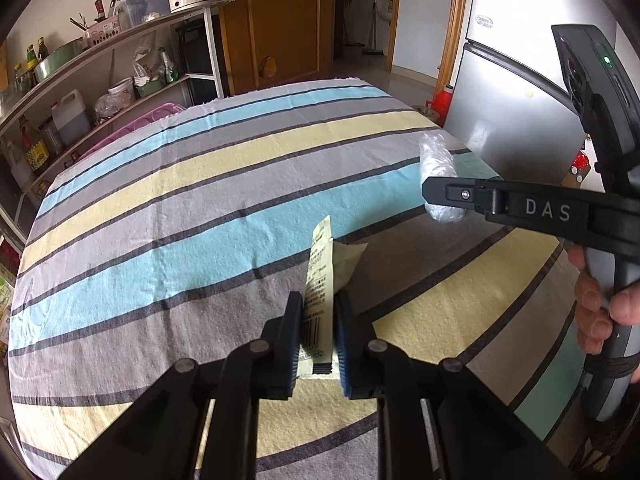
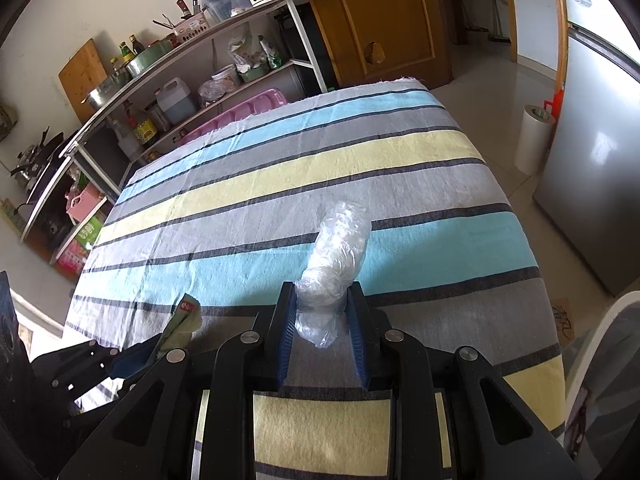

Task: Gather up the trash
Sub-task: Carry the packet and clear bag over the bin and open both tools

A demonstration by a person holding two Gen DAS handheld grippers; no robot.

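We had both pieces of trash in hand above the striped cloth [image 1: 160,208] covering the bench. The left hand-held gripper [image 1: 319,332] was clamped on a flat paper wrapper [image 1: 320,276], its pads pressed against the printed lower end while the pale upper end stood free above the fingers. The right hand-held gripper [image 2: 322,320] was clamped on a crumpled clear plastic bag [image 2: 340,248], pinched at its narrow neck, with the bulk of the bag bulging out beyond the fingertips.

To do this step well, we judged that we had to keep both grips steady and lift cleanly off the cloth. The bag's slippery neck looked likeliest to slide out, so pressure there mattered most. No bin showed in either view, so we could not tell where the trash was to go.
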